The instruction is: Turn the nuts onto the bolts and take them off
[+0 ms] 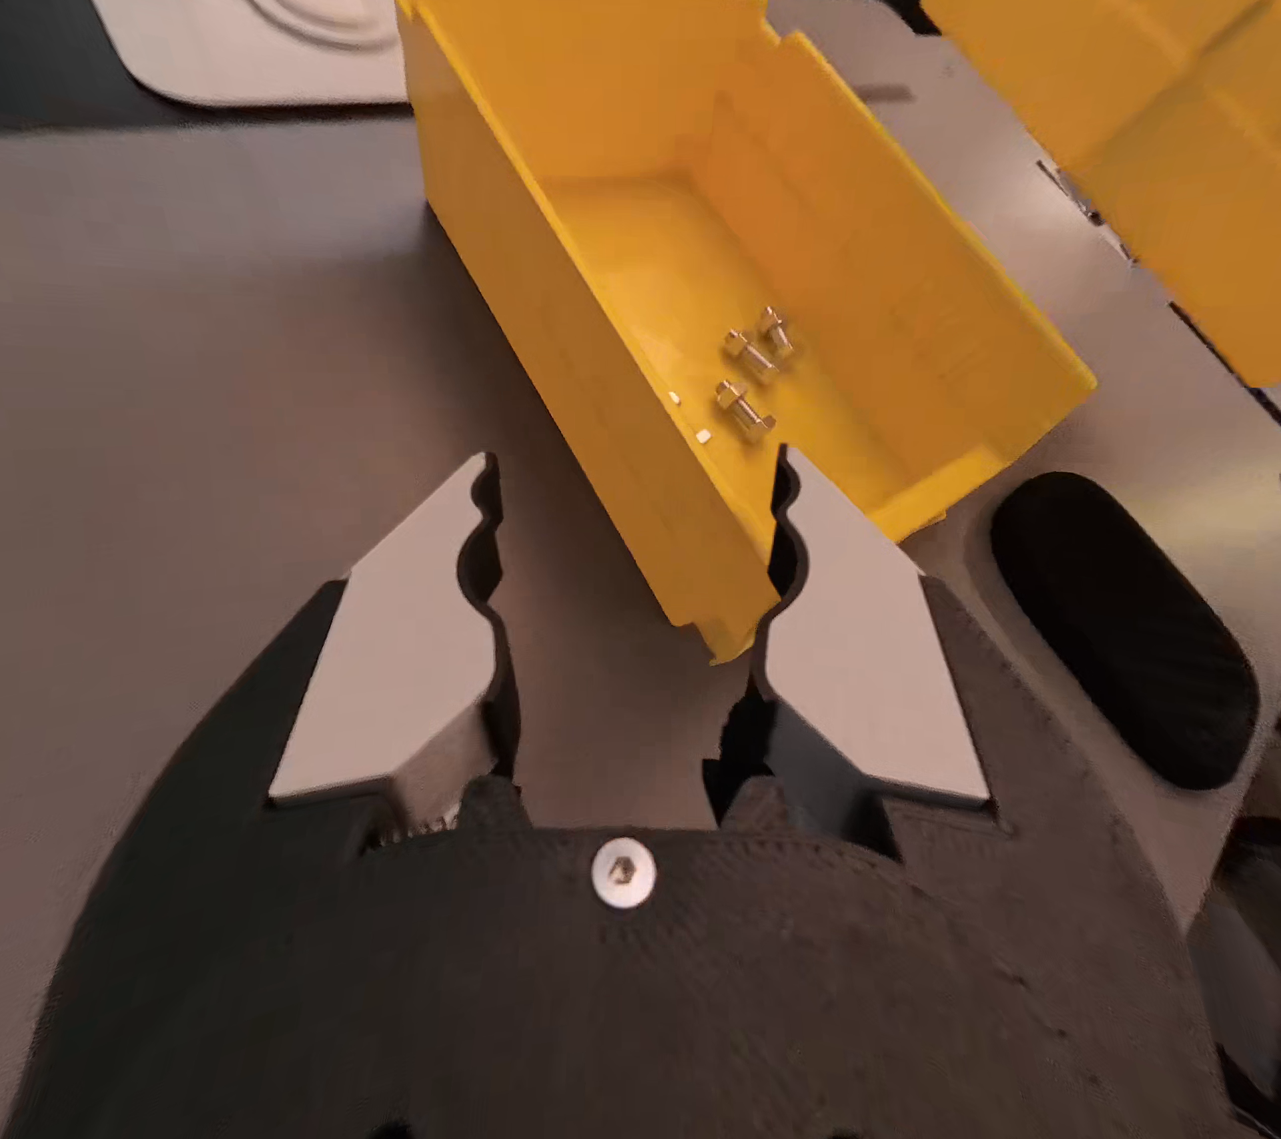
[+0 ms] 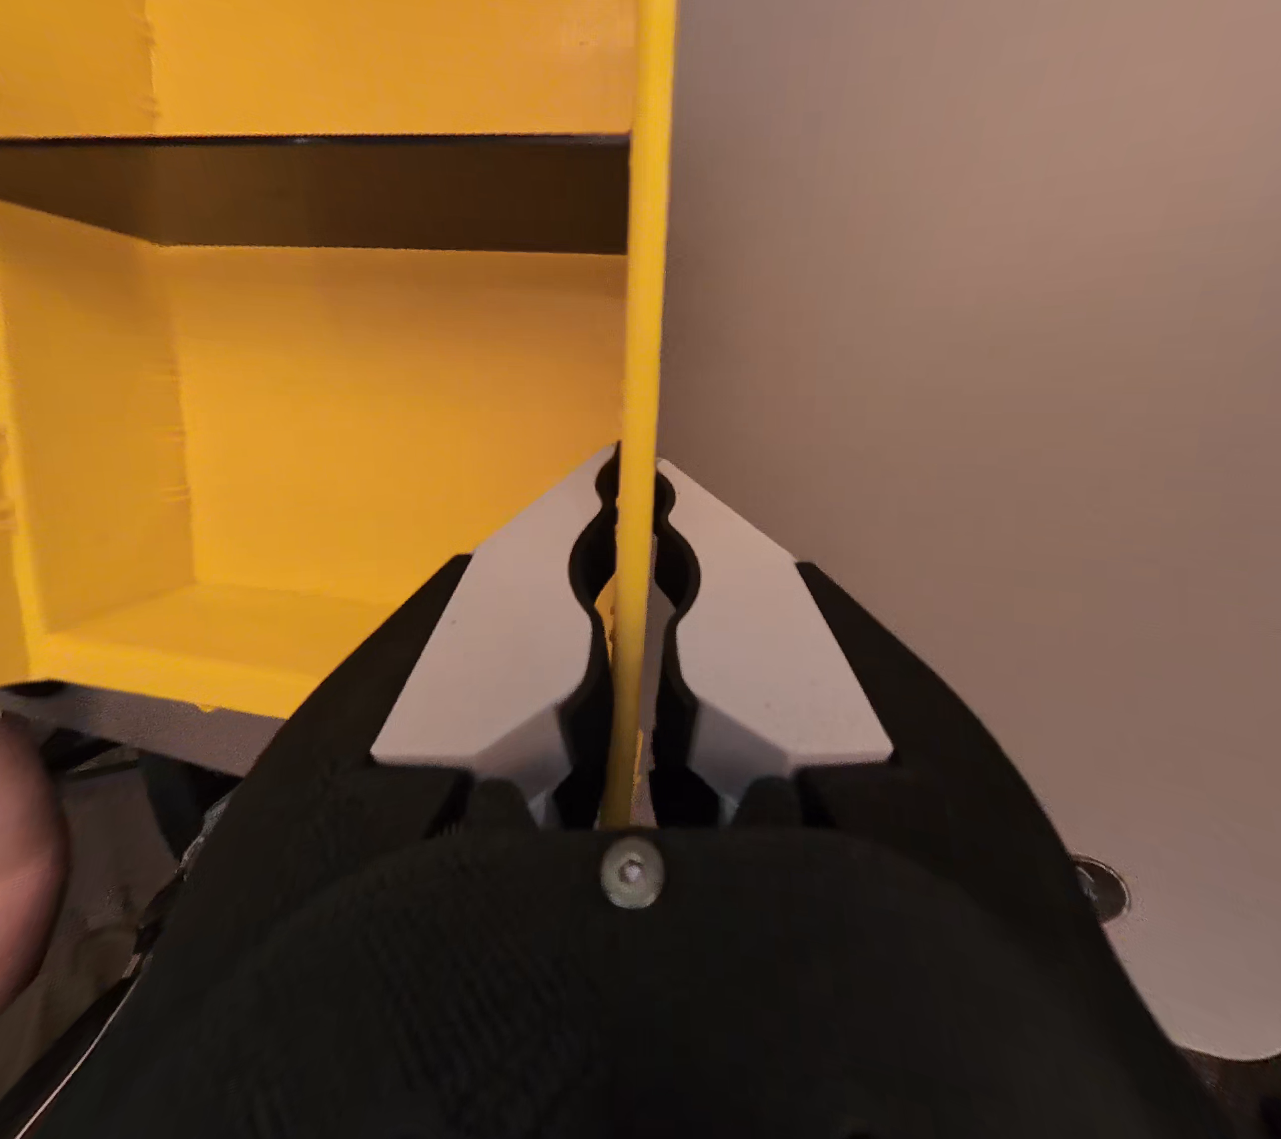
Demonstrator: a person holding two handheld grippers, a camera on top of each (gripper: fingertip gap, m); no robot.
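Note:
A yellow bin (image 1: 485, 149) stands open on the dark table. Three brass-coloured bolts with nuts on them (image 1: 748, 371) lie on its floor near the front. My left gripper (image 1: 636, 457) is open and empty, and the bin's near left wall and corner lie between its fingers. My right gripper (image 2: 638, 461) is shut on the thin side wall (image 2: 648, 204) of a second yellow bin, which has a black divider (image 2: 312, 197) across its inside. That second bin (image 1: 1109, 66) shows at the upper right in the left wrist view. I see no bolts in it.
A white flat base with a metal stand (image 1: 242, 17) lies at the back left. A black oblong pad (image 1: 1123, 627) lies to the right of the first bin. A pale surface (image 2: 970, 343) fills the right of the right wrist view. A blurred hand (image 2: 21, 863) shows at its lower left. Tip to tip, the grippers are about 45 cm apart.

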